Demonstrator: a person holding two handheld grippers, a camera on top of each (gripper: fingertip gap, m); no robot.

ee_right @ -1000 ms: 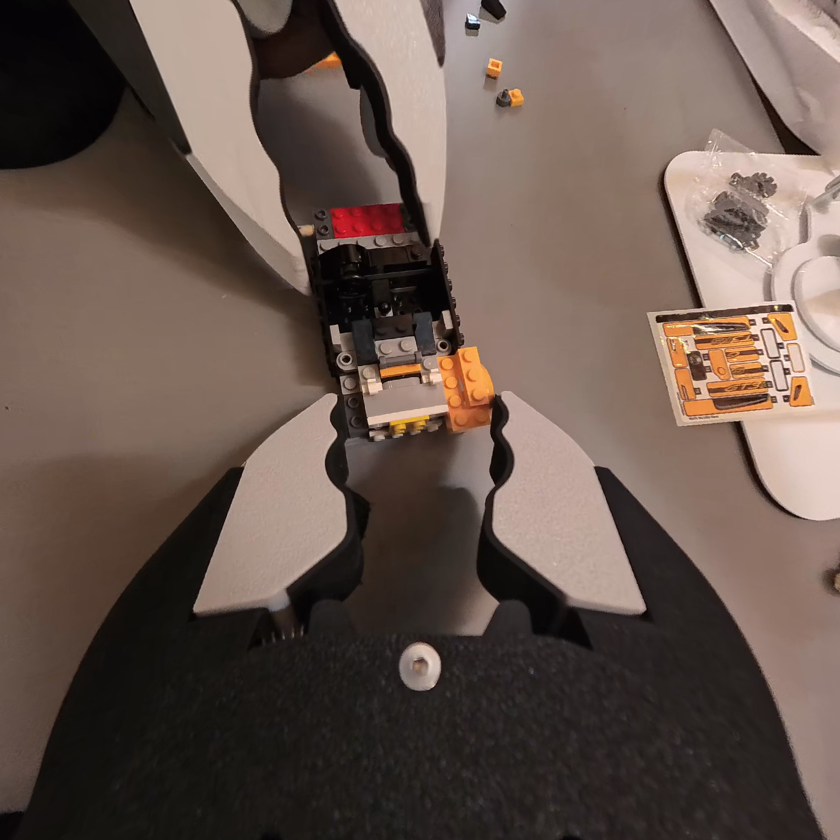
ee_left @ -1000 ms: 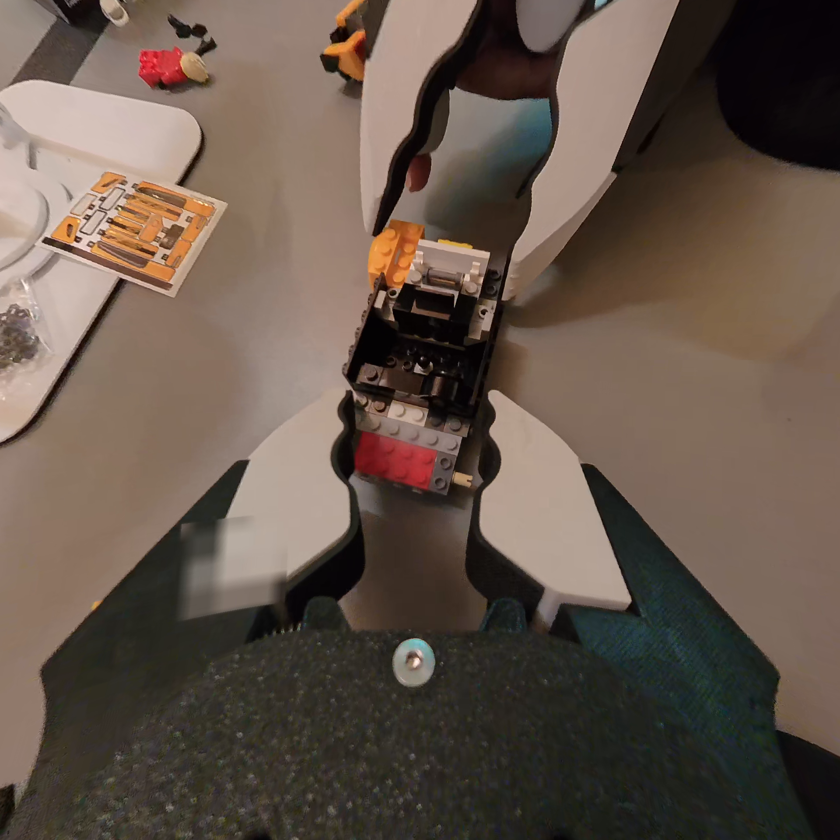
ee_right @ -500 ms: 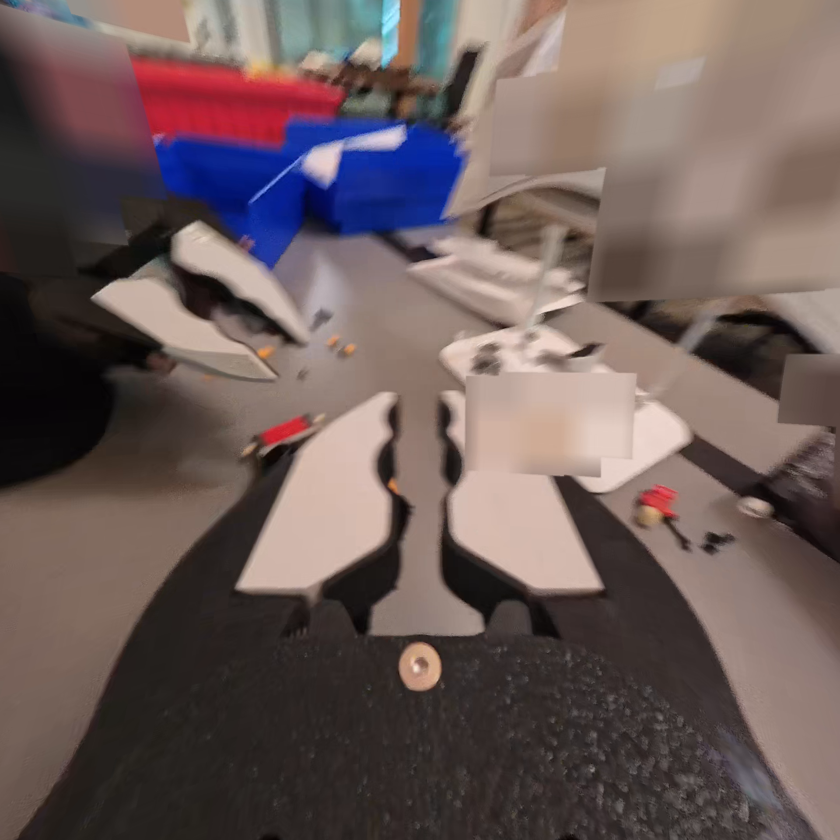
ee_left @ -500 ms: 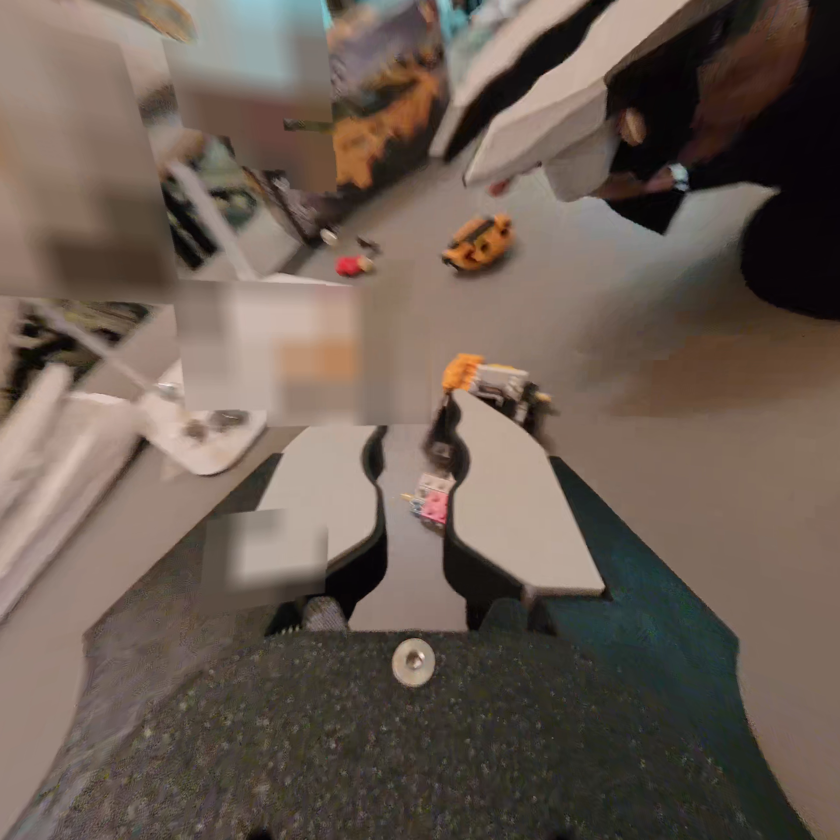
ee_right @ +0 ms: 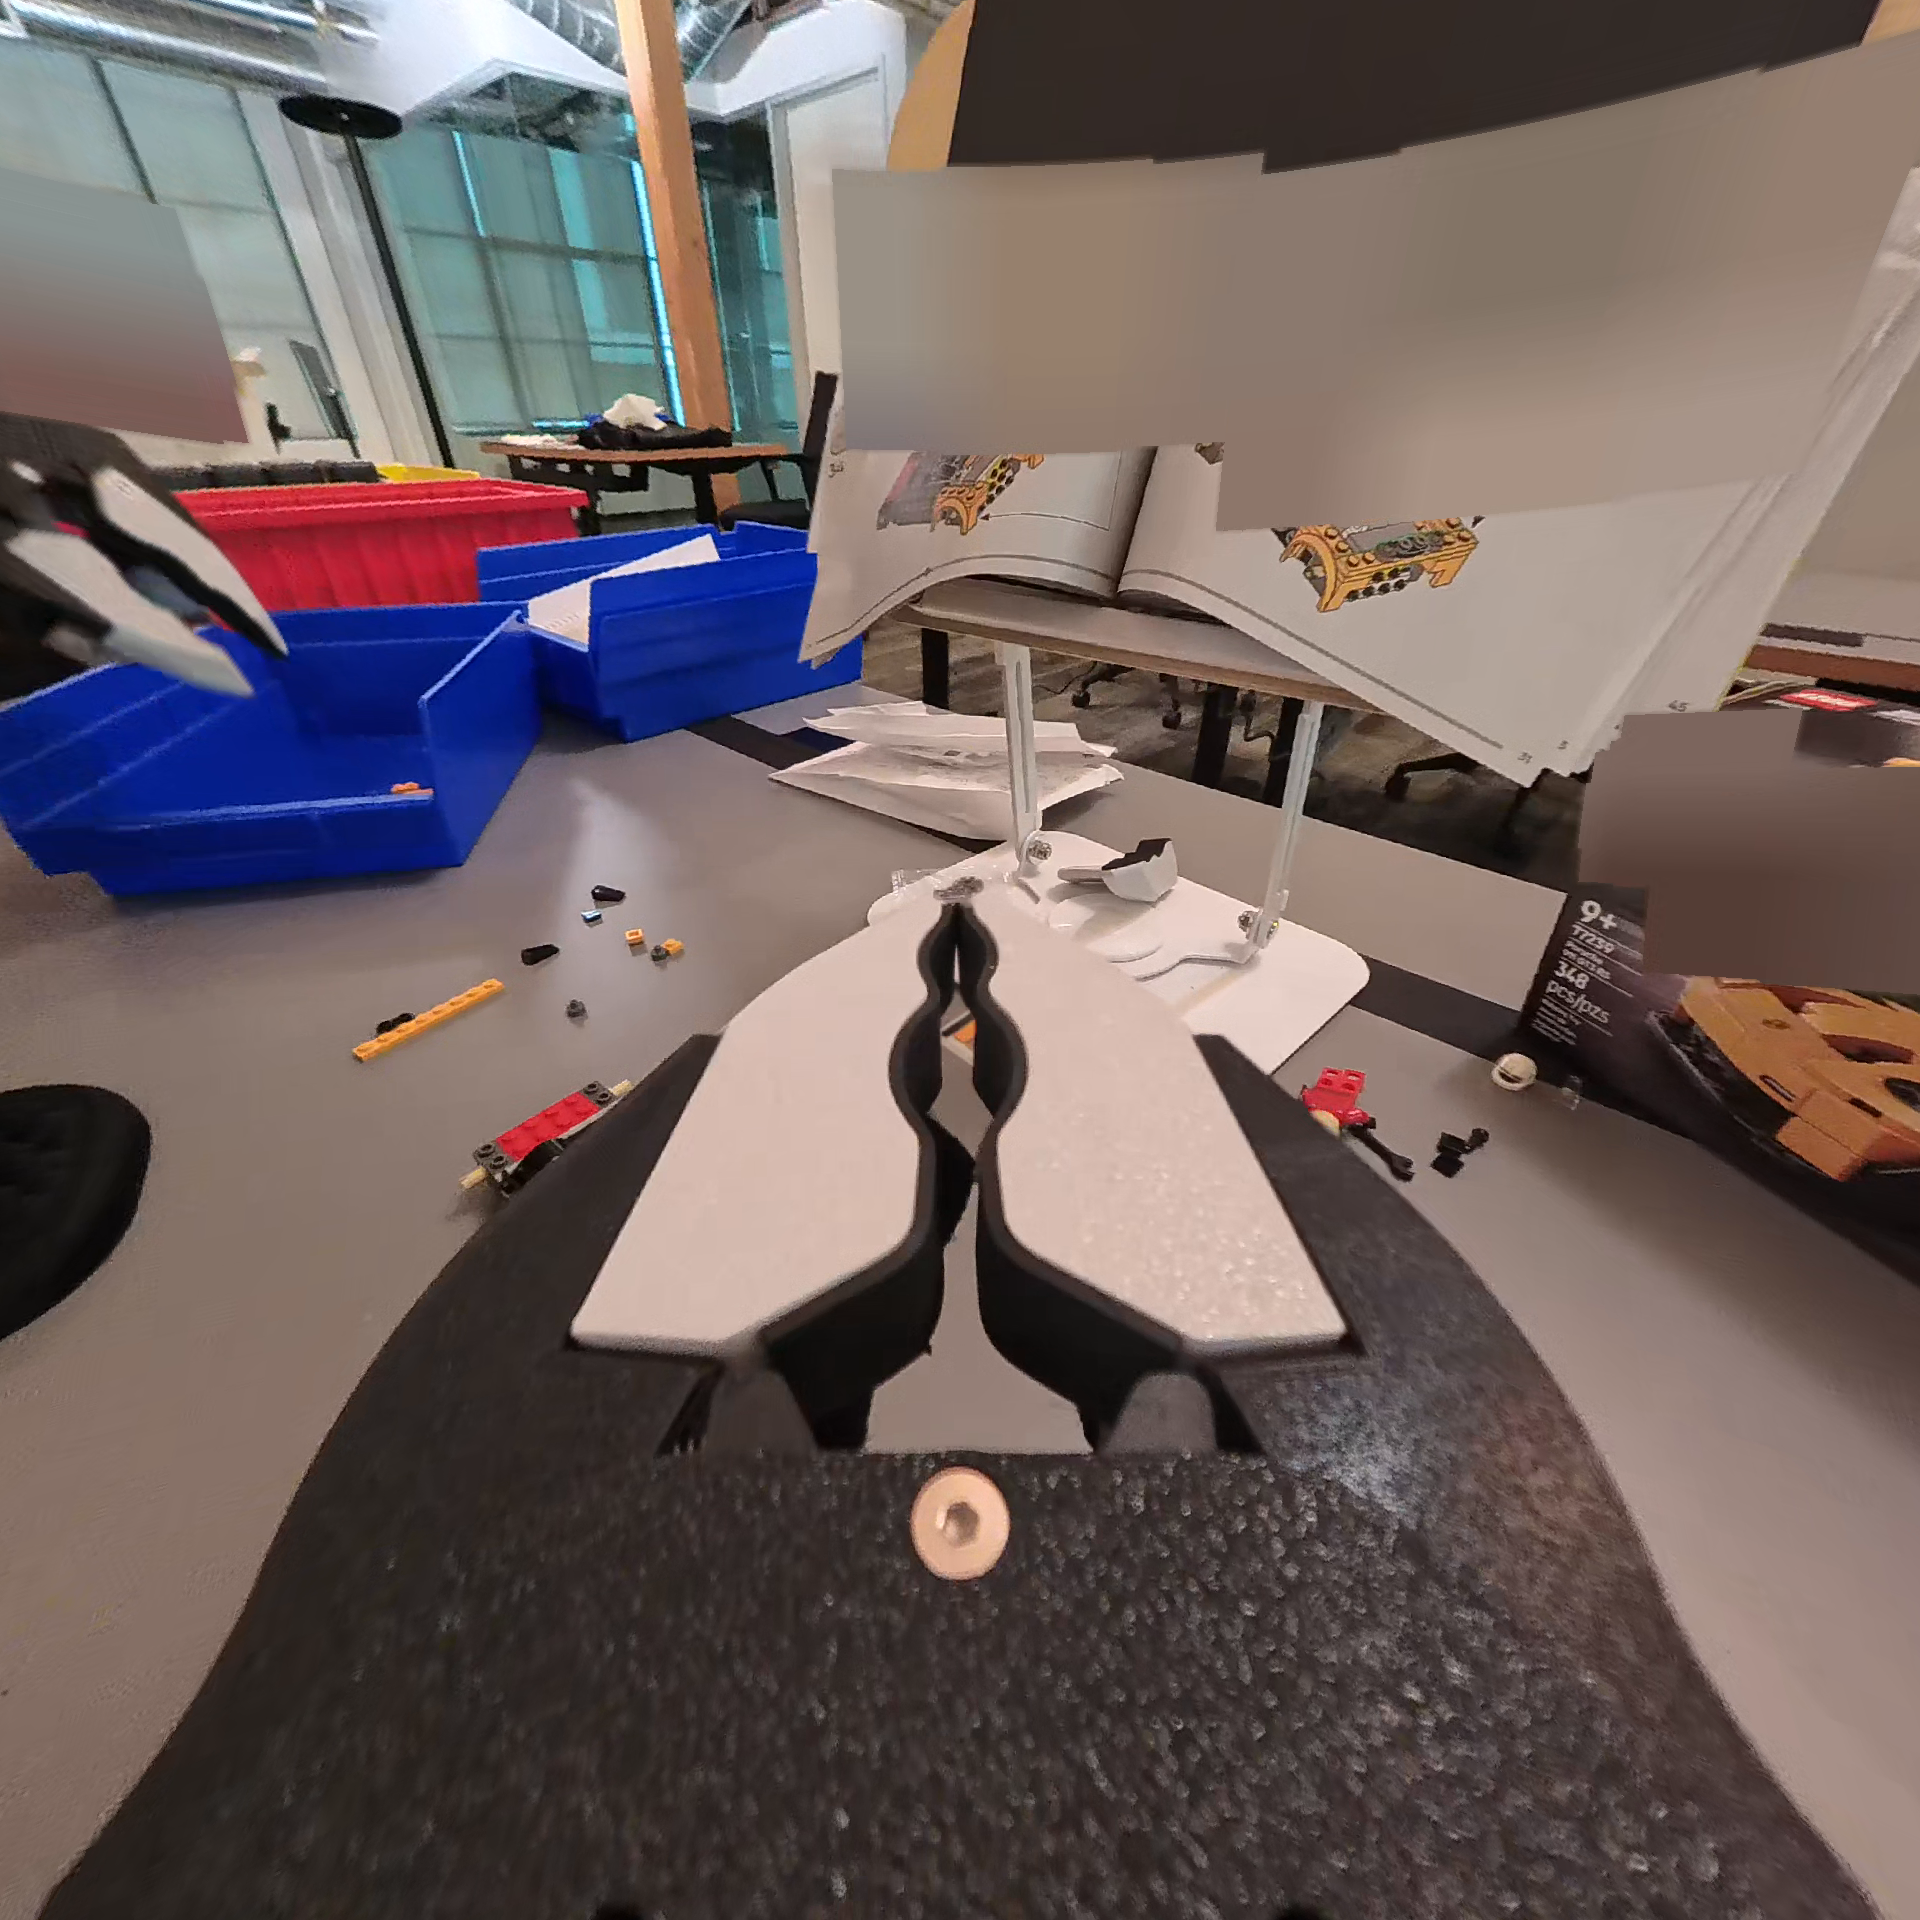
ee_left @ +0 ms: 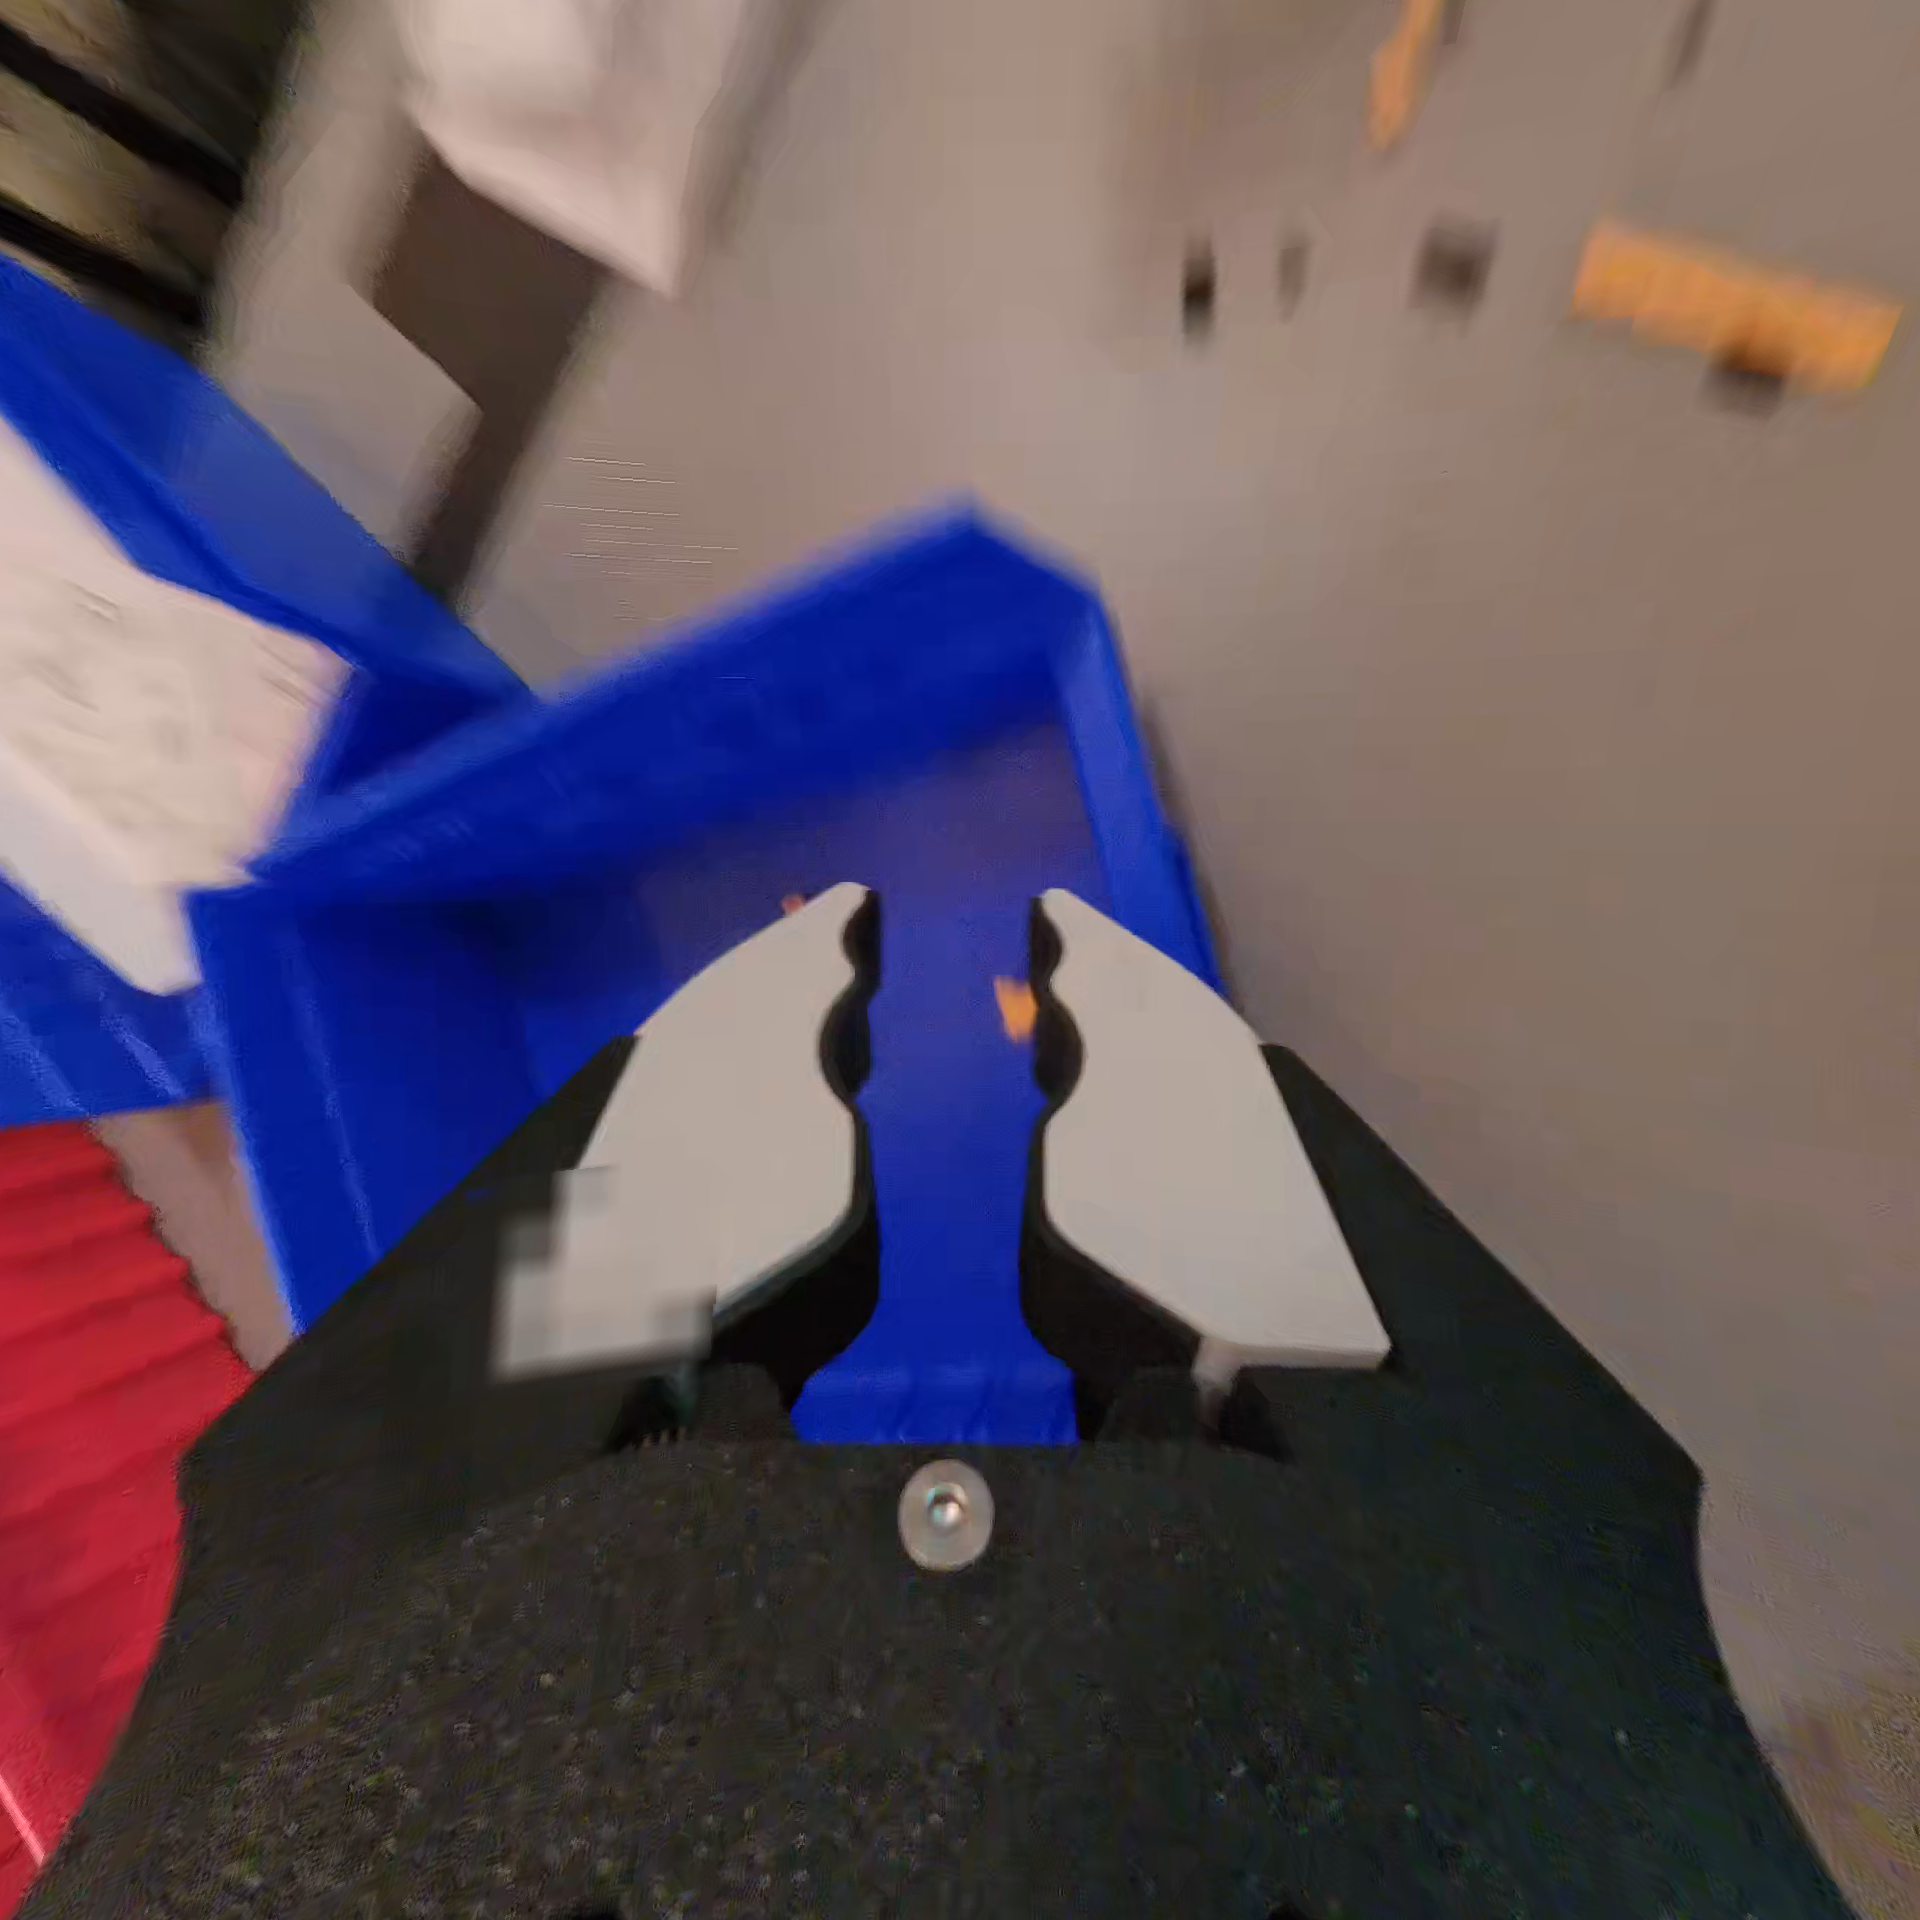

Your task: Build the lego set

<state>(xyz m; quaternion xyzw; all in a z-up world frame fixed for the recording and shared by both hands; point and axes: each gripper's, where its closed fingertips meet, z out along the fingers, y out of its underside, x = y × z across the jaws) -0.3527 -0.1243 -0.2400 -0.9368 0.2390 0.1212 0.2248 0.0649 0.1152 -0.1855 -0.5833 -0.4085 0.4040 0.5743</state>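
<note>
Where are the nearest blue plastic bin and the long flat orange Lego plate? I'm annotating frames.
nearest blue plastic bin [ee_right: 260, 831], right wrist view, front wall.
long flat orange Lego plate [ee_right: 428, 1019], right wrist view, middle of its top.

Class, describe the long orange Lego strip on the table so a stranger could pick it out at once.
Start at the nearest blue bin on the left of the grey table. In front of it lie scattered small pieces; the long orange strip lies among them, angled on the tabletop. It is the only long, thin, studded piece there; its neighbours are tiny bits and a chunky red-topped block.
</note>
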